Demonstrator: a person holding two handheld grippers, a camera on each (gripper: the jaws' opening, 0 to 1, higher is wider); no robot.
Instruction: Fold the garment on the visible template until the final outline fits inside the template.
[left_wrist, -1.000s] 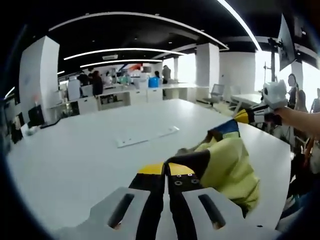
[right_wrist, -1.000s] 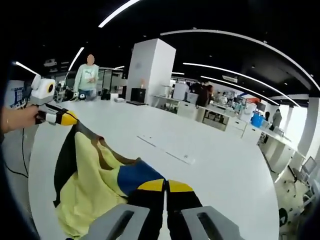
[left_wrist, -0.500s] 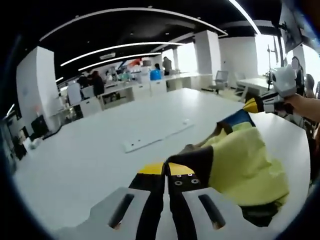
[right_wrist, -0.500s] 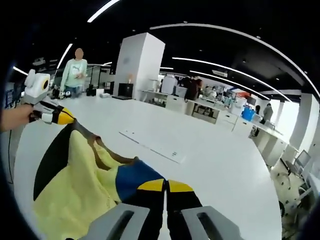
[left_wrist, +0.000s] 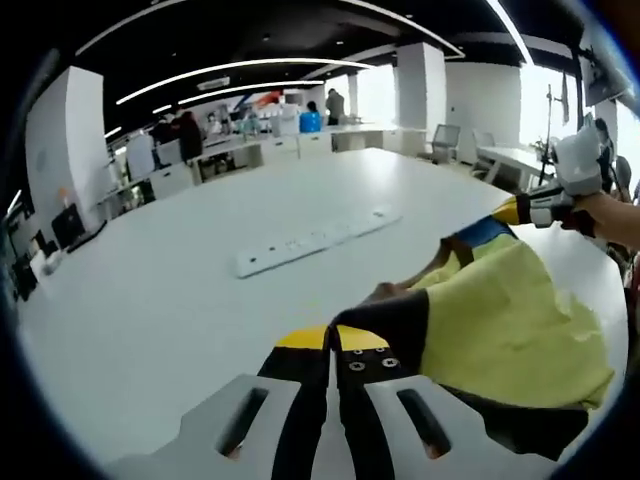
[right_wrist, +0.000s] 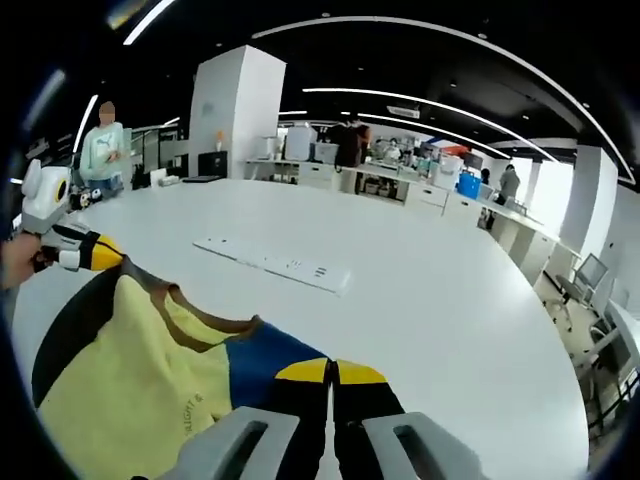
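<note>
- Left gripper view: your left tool (left_wrist: 331, 338) has its yellow tips pressed together w/ the black edge of the garment (left_wrist: 500, 320) pinched between them.
- The garment is mostly yellow, w/ black panels and a blue patch at the far corner. It hangs stretched between your two tools, above the white table (left_wrist: 180, 300).
- Past the cloth, a long white power strip (left_wrist: 318, 237) lies flat on the table, well apart from the garment.
- At the right edge of that view your right tool (left_wrist: 512, 210) comes in, tip on the blue corner, w/ your hand (left_wrist: 600, 212) behind it.
- Right gripper view: at the left edge, your left tool (right_wrist: 100, 255) sits on the black corner, held by your hand (right_wrist: 18, 262).
- Garment spreads from there across the lower left, brown neckline facing up; small print on the yellow is too small to read.
- Your right tool (right_wrist: 331, 371) is clamped on the blue patch, tips together.
- Power strip (right_wrist: 272, 264) lies beyond on the table (right_wrist: 450, 300).
- Bkgd: white pillar (right_wrist: 232, 110), desks, a standing person (right_wrist: 102, 150) at far left.
</note>
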